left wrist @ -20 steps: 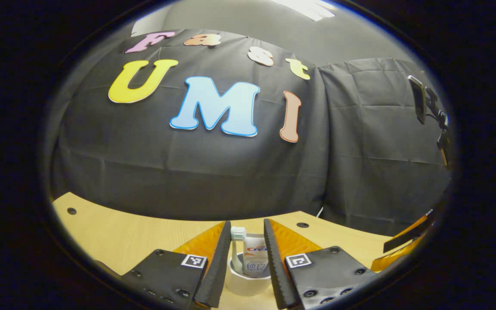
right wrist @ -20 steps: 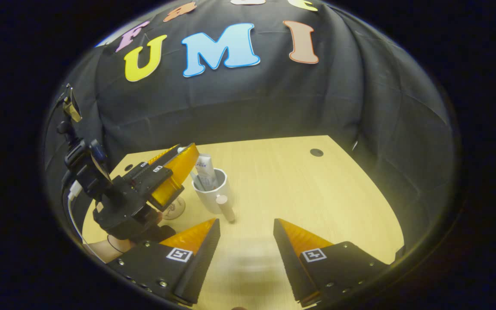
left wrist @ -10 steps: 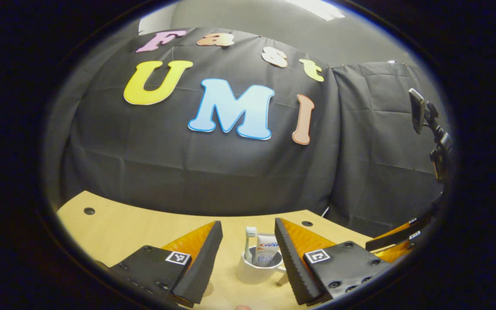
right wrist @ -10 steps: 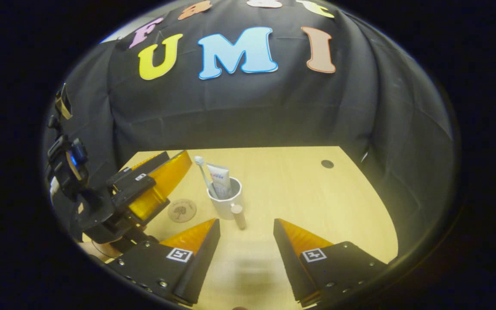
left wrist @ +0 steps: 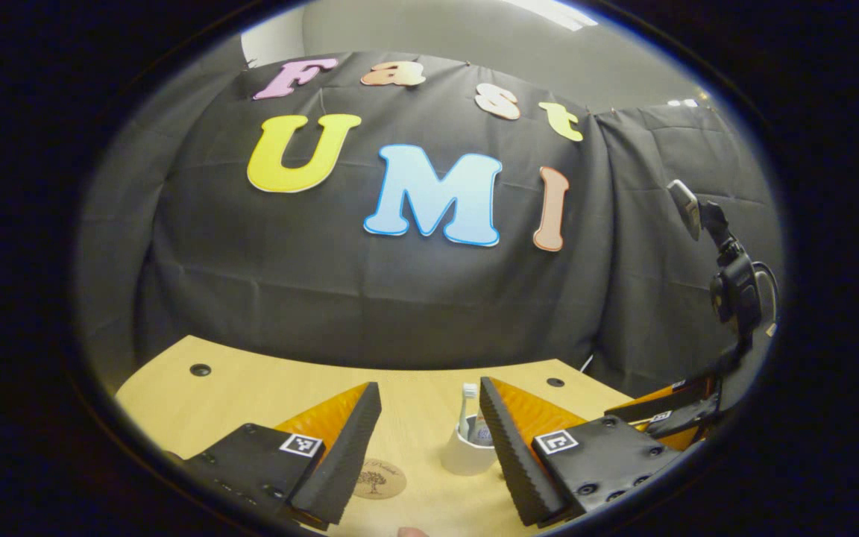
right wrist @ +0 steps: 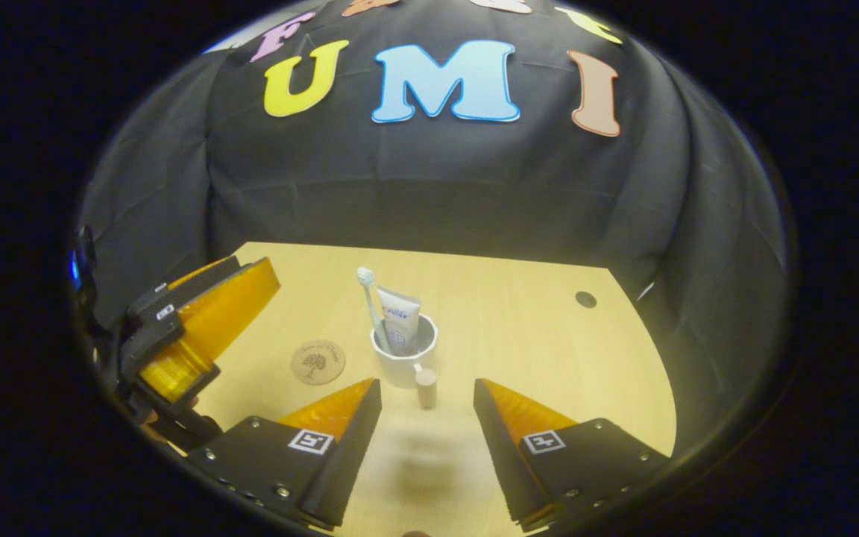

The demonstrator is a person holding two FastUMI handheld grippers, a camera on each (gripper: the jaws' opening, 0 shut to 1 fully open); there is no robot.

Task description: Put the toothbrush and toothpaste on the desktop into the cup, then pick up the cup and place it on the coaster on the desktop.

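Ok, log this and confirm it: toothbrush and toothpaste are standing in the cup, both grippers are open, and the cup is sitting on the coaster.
One thing is wrong: the cup is not on the coaster. In the right gripper view it stands on the bare desktop beside the coaster, apart from it. The toothbrush and toothpaste do stand in it, and both grippers are open.

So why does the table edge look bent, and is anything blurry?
Fisheye lens: the table edge bows in both views. In the right gripper view the cup is sharp, the table between the fingers smeared; in the left gripper view the cup looks soft.
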